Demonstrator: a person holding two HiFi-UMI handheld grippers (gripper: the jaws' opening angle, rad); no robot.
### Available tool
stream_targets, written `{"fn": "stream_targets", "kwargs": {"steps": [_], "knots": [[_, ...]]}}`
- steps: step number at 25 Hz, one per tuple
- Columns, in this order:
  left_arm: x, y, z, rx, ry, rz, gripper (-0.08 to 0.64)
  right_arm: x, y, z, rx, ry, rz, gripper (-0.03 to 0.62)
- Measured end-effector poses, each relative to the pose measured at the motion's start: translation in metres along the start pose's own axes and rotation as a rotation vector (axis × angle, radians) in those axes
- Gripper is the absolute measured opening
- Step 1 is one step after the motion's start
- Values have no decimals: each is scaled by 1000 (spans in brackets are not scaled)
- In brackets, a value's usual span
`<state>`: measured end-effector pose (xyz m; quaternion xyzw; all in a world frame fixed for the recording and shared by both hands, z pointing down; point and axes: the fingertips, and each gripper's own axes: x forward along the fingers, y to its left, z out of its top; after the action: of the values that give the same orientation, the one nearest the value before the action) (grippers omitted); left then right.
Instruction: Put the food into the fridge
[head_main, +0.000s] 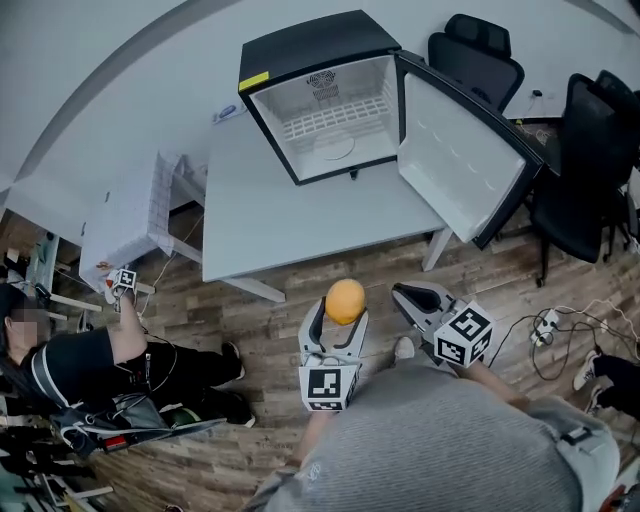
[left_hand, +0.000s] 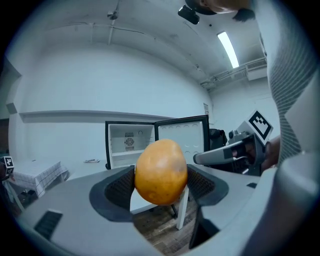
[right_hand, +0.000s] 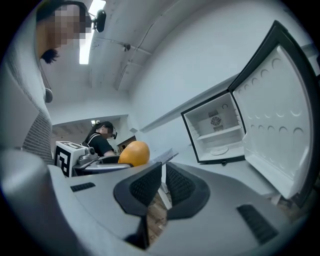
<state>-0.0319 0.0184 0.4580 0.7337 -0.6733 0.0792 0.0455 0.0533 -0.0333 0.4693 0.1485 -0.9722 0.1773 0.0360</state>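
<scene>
Left gripper (head_main: 343, 312): I hold its jaws clenched on the orange fruit (head_main: 345, 300), a pad on each side. It hangs in the air in front of the fridge (head_main: 300, 45), short of the table (head_main: 270, 225) the fridge stands on.
Right gripper (head_main: 405, 293): jaws pressed together on nothing, nearer the fridge's door (head_main: 455, 160).
Step in hand: carrying the fruit in. I'd go straight over the table edge, stay clear of the door, and release only once the fruit rests, since it looks likely to roll.
Hard to make out: a pale round shape on the fridge floor, and the fruit's kind.
</scene>
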Motion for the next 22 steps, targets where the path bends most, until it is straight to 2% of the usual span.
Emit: {"fn": "stream_targets", "kwargs": {"steps": [5,12,22], "knots": [[33,7,7,-26,4,4,328,11,-35,14,19,-14,-20,15],[59,19,5,-32,14,-34,328,28,-54,17,38,-13,-62,15],[117,68,25,-8,-21,-127,328,81,-81,52,6,-53,-130,15]]}}
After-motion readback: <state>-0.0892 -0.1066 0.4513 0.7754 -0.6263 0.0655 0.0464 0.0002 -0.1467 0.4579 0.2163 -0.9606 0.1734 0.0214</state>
